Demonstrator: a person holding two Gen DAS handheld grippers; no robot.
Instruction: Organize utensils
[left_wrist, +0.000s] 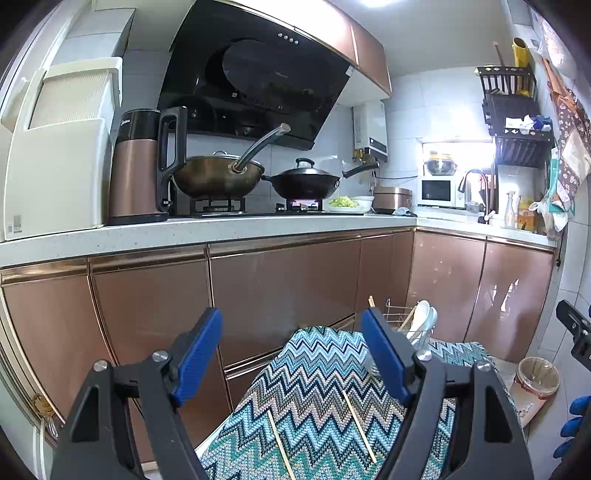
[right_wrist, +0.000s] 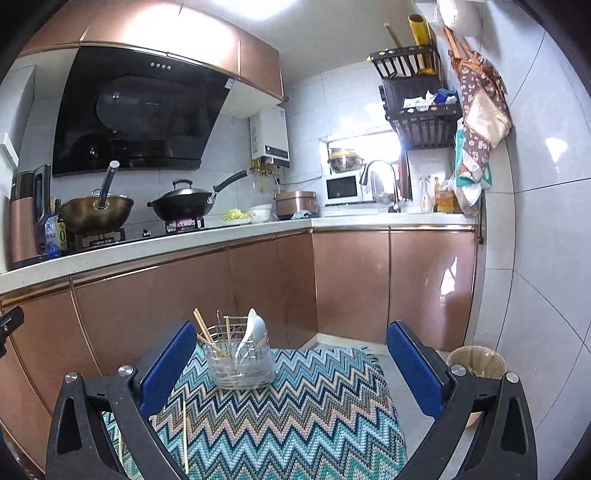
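— So what filled most of both views?

— Copper-coloured cabinets (right_wrist: 258, 280) under a pale countertop (left_wrist: 221, 225), with a black range hood (left_wrist: 258, 74) above two woks on the stove. Below that sat a surface draped in a zigzag-patterned cloth (right_wrist: 295, 417).

— And the utensils?

— A wire utensil holder (right_wrist: 240, 365) stood upright on the far part of the cloth, holding white spoons (right_wrist: 255, 328) and a few chopsticks (right_wrist: 201, 325) that leaned out to the left. Two loose chopsticks lay flat on the cloth nearer the cameras, apart from each other: one (left_wrist: 280, 443) to the left, another (left_wrist: 360, 428) to the right, both well short of the holder.

— The grippers?

— The left gripper (left_wrist: 291, 354) hung above the cloth with its blue-padded fingers spread wide, nothing between them. The right gripper (right_wrist: 291, 365) was likewise spread wide and empty, the holder showing between its fingers but farther off.

— Anything small?

— A lined waste bin (right_wrist: 476, 362) on the floor at the right.
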